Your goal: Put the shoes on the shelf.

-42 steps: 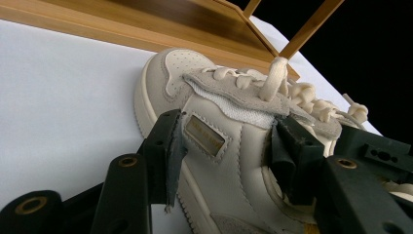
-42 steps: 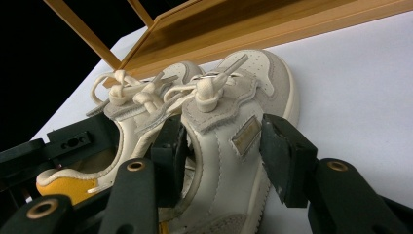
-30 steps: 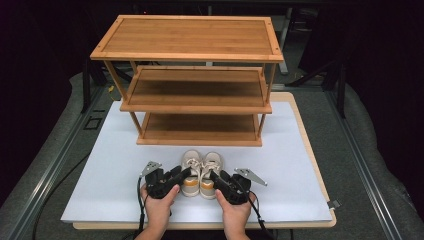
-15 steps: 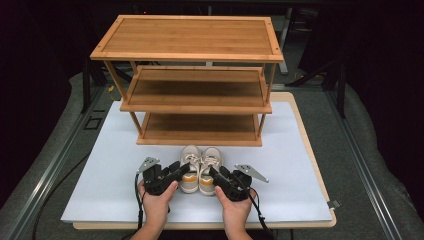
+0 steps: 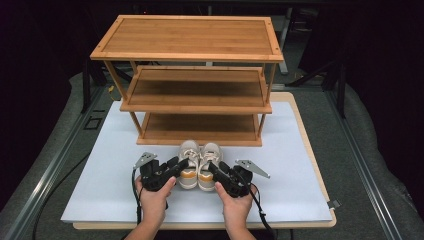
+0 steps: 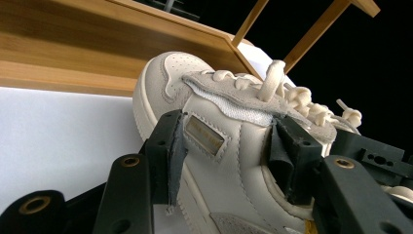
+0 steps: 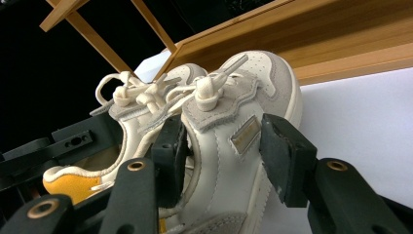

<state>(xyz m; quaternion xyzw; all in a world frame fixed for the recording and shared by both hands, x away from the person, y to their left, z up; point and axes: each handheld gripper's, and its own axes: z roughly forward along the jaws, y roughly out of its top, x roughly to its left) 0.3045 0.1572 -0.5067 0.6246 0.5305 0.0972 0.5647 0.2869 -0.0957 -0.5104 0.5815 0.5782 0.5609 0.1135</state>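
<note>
Staged recording bench, not a home: white board (image 5: 100, 195) on grey table (image 5: 370, 165), black surroundings (metal stands (image 5: 320, 75) visible), bamboo shoe rack (image 5: 192, 55) beyond the grippers.

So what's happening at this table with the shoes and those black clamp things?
A person holds a two-jaw tool in each hand and has gripped a pair of small cream sneakers, one per tool. The left gripper has its jaws on either side of the left shoe, and the right gripper holds the right shoe the same way. The shoes sit side by side on the white mat, just in front of a three-tier wooden shoe rack whose shelves are bare.
</note>
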